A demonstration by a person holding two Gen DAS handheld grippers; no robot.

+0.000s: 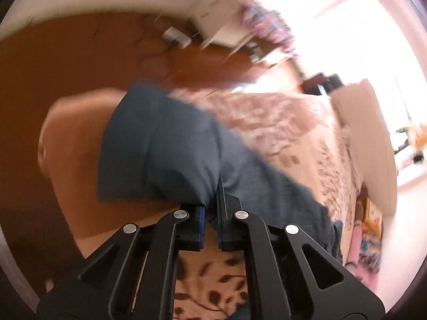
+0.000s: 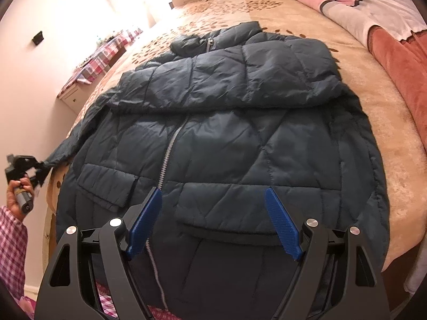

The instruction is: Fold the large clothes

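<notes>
Navy quilted jacket (image 2: 226,133) flat on bed (image 2: 387,122) | left tool (image 1: 210,213) pinching sleeve (image 1: 165,144) | right tool (image 2: 213,221) spread

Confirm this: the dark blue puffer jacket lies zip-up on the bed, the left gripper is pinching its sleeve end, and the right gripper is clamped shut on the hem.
One thing is wrong: the right gripper is open, its blue fingers spread wide above the jacket, gripping nothing, as the right wrist view shows. The rest stands: the jacket lies zip-up on the bed, and the left gripper pinches the sleeve end.

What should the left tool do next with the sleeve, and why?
Probably carry the sleeve inward across the jacket. The left tool is clamped on the cuff, stretched off the bed edge, while the other sleeve already lies folded over the chest.
</notes>
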